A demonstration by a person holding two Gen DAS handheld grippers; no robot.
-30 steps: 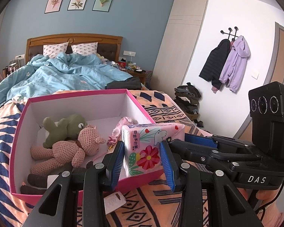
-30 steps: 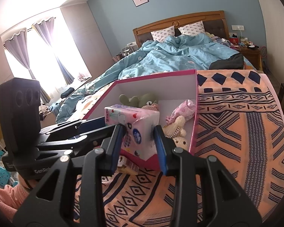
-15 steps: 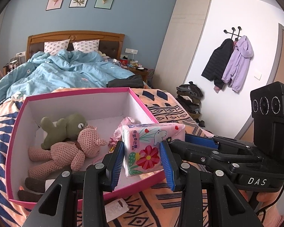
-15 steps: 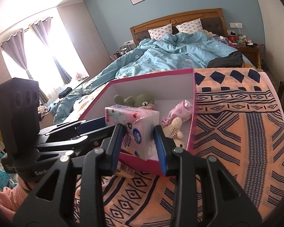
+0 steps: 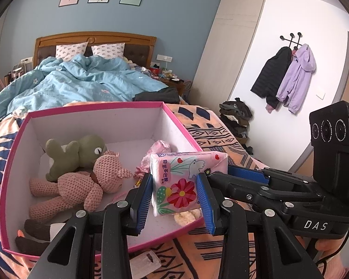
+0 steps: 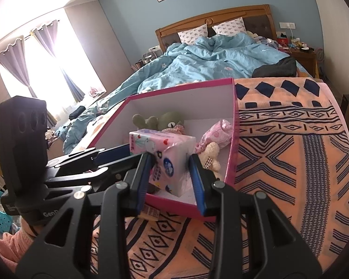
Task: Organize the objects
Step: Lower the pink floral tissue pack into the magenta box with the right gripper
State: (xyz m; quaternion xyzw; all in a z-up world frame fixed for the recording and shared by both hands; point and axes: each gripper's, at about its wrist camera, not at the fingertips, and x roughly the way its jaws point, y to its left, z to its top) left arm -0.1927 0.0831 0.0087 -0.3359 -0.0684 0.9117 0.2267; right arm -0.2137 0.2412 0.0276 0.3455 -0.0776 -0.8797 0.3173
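A bed [image 5: 86, 81] with a rumpled blue duvet [image 6: 211, 65] filled the back of the room, and an orange blanket [image 6: 290, 144] with dark geometric bands covered its near end. On that blanket sat an open pink box [image 5: 18, 139] with white inner walls, its far rim toward the duvet.

Both grippers held one pack of tissues [image 5: 186, 181], a soft pink packet printed with a red flower and a white bird, above the near right corner of the box, inside its rim. The left gripper [image 5: 174, 193] pinched one end of the packet between its blue pads, and the right gripper [image 6: 169, 172] pinched the other end the same way, so the two tools met at an angle over the box's near edge. Whether the packet's underside touched the box floor could not be told, since the fingers hid it.

Inside the box, a pink knitted doll [image 5: 81, 186] lay on its back along the left side, with a green plush frog [image 5: 74, 153] just behind it and touching it. Near the right wall lay a crumpled pink wrapper [image 6: 218, 132], and just in front of it a small cream plush toy [image 6: 209, 155]. A small labelled packet [image 5: 144, 262] lay on the blanket just outside the box's near wall.
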